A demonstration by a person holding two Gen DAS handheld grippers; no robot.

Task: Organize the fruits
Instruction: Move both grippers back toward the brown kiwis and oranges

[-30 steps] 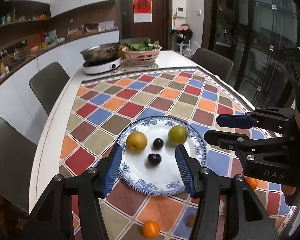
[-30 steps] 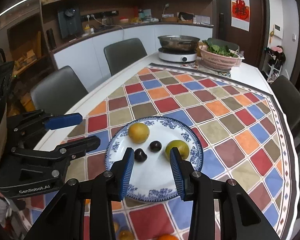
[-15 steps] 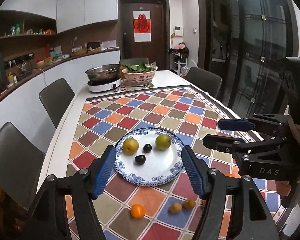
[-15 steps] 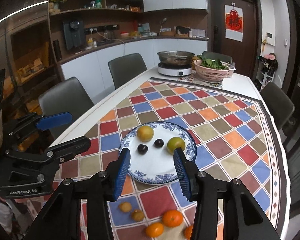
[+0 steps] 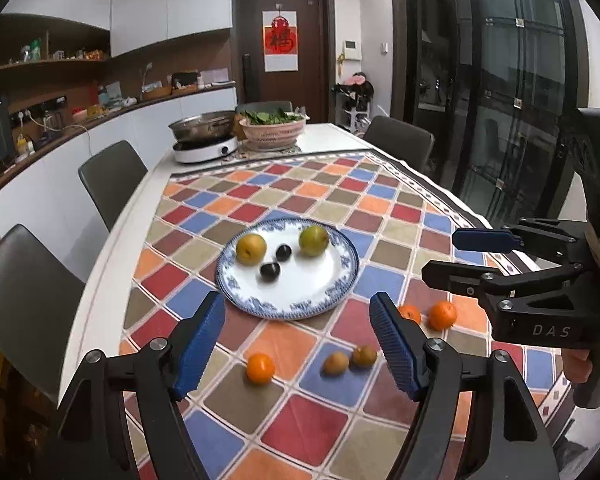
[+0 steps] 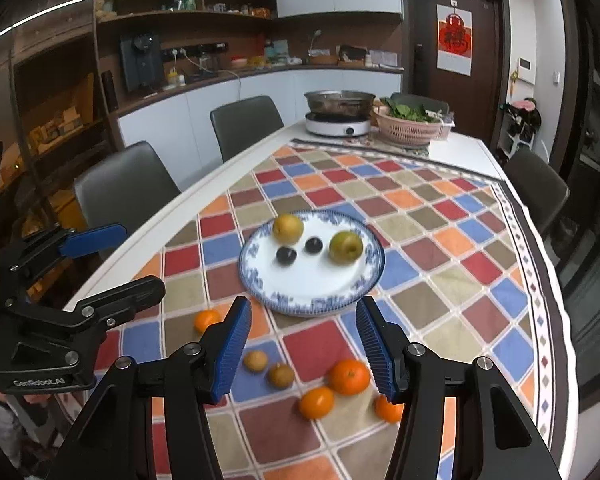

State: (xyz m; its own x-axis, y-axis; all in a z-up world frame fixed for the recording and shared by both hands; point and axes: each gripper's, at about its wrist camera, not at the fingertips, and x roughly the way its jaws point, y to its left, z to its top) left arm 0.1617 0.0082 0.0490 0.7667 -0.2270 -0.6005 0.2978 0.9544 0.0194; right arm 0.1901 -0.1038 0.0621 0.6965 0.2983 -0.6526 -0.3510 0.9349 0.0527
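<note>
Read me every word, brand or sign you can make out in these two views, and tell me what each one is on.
"DAS": on the right gripper body, seen from the left wrist view.
"GenRobot.AI": on the left gripper body, seen from the right wrist view.
Red door poster: a large character, too blurred to read.
Shelf items: labels too small to read.

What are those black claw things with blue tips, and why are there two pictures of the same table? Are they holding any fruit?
Those are grabbing tools, not robot arms. A person holds one in each hand, and each has a small camera looking along its two fingers, so you get two pictures. One looks from the left gripper, the other from the right gripper. Both see a blue-and-white plate with two yellow-green fruits and two dark plums. Nearer, on the colourful tablecloth, lie oranges and two small brownish fruits. Both pairs of jaws are opening, and there is nothing between them.
</note>
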